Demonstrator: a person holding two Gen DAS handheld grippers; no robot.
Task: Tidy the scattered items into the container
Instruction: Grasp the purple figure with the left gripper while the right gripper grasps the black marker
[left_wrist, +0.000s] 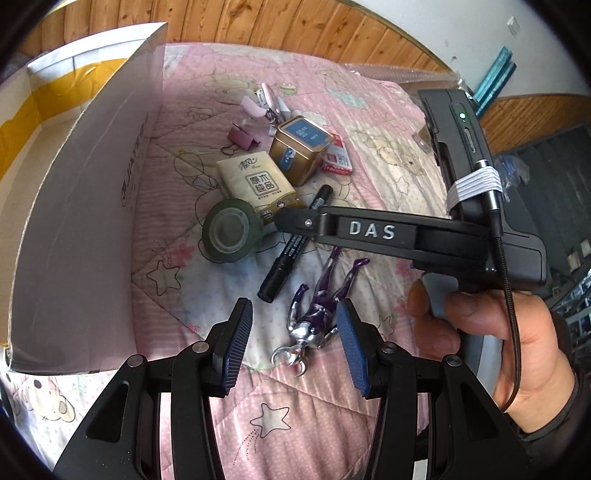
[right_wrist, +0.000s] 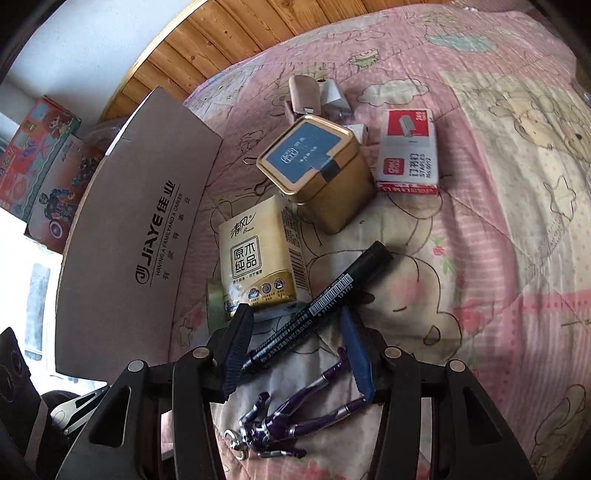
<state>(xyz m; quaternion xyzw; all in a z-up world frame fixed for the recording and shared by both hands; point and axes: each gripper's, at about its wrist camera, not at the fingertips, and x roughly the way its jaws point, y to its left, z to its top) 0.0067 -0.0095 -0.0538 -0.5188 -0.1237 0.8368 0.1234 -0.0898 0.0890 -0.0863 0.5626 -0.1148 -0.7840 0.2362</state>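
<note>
Beside one cardboard box (right_wrist: 140, 236), one marker (right_wrist: 317, 306), one tin (right_wrist: 314, 166) and one figure (left_wrist: 314, 317) lie on the bed between both grippers' released fingers (left_wrist: 236, 347).

Home bedroom. Pink quilt (right_wrist: 498, 258) printed with cartoon bears and stars covers a bed. Wood-panelled wall (left_wrist: 295, 29) behind it, white plaster above. Colourful toy boxes (right_wrist: 40, 155) stacked at the bedside. Small household clutter on the quilt: tissue pack (right_wrist: 258, 262), gold tin (right_wrist: 317, 173).
</note>
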